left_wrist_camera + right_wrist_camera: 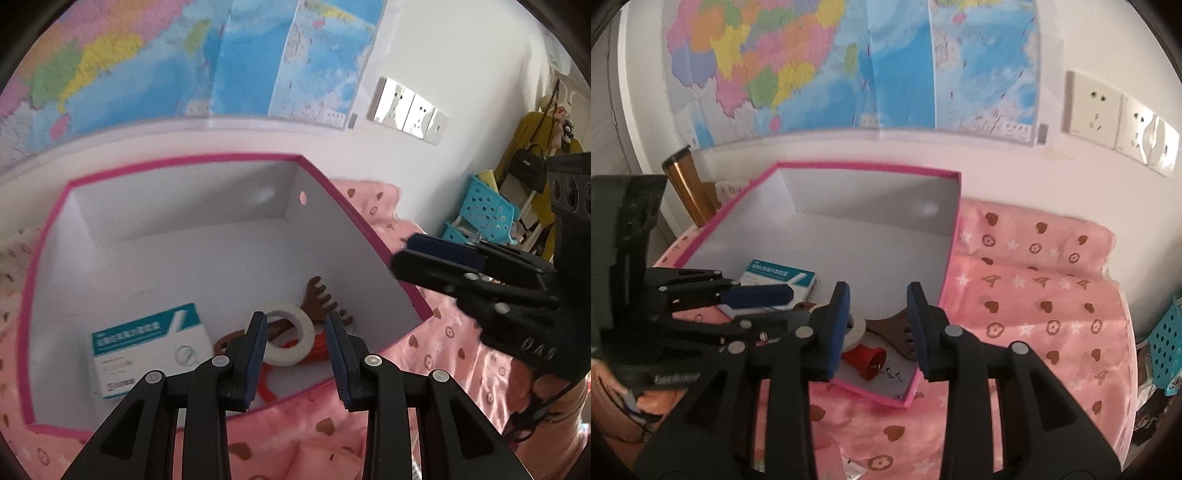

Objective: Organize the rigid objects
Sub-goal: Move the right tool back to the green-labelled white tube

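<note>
A pink-rimmed box [48,229] with a white inside lies on a pink cloth. In it are a white and teal carton [147,347], a roll of white tape [291,332], a brown comb-like piece [321,299] and a red corkscrew [868,363]. My left gripper [297,350] is open and empty, just above the box's near edge by the tape. My right gripper [877,321] is open and empty, above the box's near right corner [908,402]. It shows side-on in the left wrist view [406,254]. The left gripper shows in the right wrist view [783,299].
The pink patterned cloth [1034,295] covers the surface to the right of the box. A wall with a map [849,66] and sockets [1123,118] stands behind. A gold tumbler [687,181] is at the box's far left. Blue baskets [487,210] stand off to the right.
</note>
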A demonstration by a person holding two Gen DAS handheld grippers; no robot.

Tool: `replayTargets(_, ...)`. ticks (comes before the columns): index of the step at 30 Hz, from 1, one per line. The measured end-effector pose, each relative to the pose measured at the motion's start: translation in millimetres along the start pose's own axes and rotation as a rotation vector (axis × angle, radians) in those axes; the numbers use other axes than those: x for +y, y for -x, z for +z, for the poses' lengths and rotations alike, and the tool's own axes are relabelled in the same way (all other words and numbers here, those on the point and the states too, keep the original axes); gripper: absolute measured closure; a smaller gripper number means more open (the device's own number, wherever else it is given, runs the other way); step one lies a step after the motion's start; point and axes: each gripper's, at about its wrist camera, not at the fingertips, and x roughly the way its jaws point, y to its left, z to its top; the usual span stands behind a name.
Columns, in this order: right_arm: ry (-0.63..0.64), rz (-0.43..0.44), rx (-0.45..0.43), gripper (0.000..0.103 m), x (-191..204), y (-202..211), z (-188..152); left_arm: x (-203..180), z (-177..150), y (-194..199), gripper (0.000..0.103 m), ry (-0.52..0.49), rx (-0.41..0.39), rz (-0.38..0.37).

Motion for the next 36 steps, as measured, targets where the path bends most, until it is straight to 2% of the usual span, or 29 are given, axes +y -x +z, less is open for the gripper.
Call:
replayTargets(6, -0.025, 0.05, -0.036, 0.068, -2, 28, -18, -4, -15, 31, 0.067, -0.04, -0.064, 0.018)
replayTargets(12, -0.061, 0.13, -0.012, 0.067, -1, 39, -41, -8, -38, 58, 0.062, -0.058, -0.099, 0.008)
replayTargets(16, -0.076, 0.152, 0.025, 0.065, 1, 37, -59, -5, -59, 68, 0.061, -0.049, -0.086, 0.016)
replayTargets(19, -0.094, 0.163, 0.057, 0.062, 1, 33, -73, -3, -76, 75, 0.061, -0.029, -0.069, -0.006)
replayTargets(23, -0.131, 0.179, 0.105, 0.06, -3, 24, -92, -2, -100, 78, 0.06, -0.025, -0.039, 0.012)
replayTargets(29, -0.166, 0.19, 0.159, 0.06, -5, 13, -112, -1, -121, 83, 0.06, -0.011, -0.017, 0.001)
replayTargets(36, -0.162, 0.213, 0.184, 0.06, 5, 5, -119, 9, -139, 82, 0.06, 0.041, 0.025, 0.02)
